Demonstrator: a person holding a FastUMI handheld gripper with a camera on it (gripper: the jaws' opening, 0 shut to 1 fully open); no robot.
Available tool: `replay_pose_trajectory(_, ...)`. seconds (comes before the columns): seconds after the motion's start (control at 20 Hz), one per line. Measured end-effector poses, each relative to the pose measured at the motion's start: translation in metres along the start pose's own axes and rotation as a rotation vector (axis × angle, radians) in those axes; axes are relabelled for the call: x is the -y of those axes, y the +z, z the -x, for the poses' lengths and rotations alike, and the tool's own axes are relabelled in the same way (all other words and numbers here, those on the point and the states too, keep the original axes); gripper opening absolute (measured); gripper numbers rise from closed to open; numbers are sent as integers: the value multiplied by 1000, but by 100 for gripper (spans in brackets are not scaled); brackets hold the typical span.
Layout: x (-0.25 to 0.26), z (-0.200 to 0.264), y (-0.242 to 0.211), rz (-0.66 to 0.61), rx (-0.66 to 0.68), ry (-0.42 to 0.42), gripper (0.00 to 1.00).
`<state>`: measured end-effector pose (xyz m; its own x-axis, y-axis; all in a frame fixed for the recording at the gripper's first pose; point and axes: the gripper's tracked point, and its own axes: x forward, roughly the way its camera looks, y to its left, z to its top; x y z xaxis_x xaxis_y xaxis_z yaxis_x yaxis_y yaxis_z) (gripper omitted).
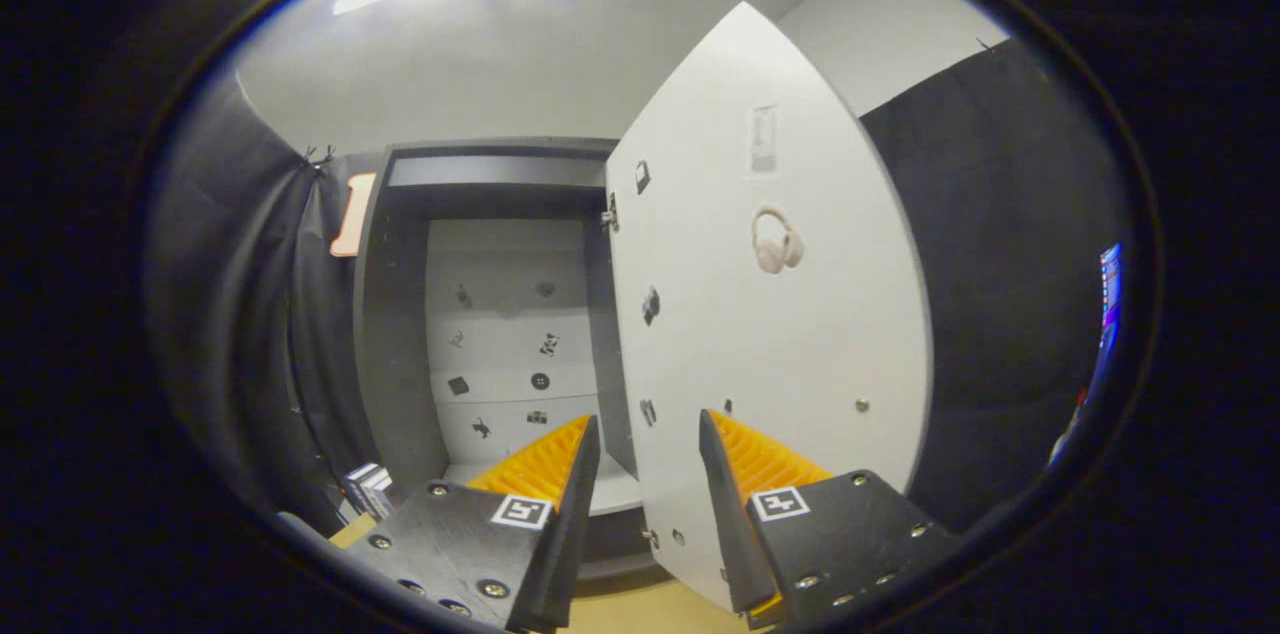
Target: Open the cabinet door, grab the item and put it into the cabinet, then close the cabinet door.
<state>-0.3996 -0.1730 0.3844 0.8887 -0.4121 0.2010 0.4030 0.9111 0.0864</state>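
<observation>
The cabinet (pixel 400 314) stands ahead with dark side walls and a white back panel (pixel 510 334) dotted with small dark marks. Its white door (pixel 780 334) is swung open toward me on the right, its hinged edge beside the cabinet opening. A picture of pale headphones (pixel 776 240) sits on the door's face, and a small knob or screw (pixel 861 404) shows near its free edge. My gripper (pixel 648 429) is open with nothing between its fingers; the door's lower hinged edge lies just ahead of the gap, and the cabinet's white bottom shelf (pixel 615 494) is beyond the left finger.
Black cloth hangs at the left and right of the cabinet. A small stack of box-like items (pixel 368 486) sits low at the left, beside the cabinet's base. A tan floor or tabletop (pixel 640 609) shows beneath the fingers. A lit screen (pixel 1108 294) glows at the far right.
</observation>
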Motion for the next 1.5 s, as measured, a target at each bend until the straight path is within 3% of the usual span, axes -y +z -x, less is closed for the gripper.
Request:
replay_pose_trajectory(0.55,106,66,42,29,120,-226,58)
replay_pose_trajectory(0.95,177,70,50,37,160,-377,58)
replay_pose_trajectory(1.1,185,58,49,44,162,-370,58)
replay_pose_trajectory(1.5,171,8,20,45,60,-254,58)
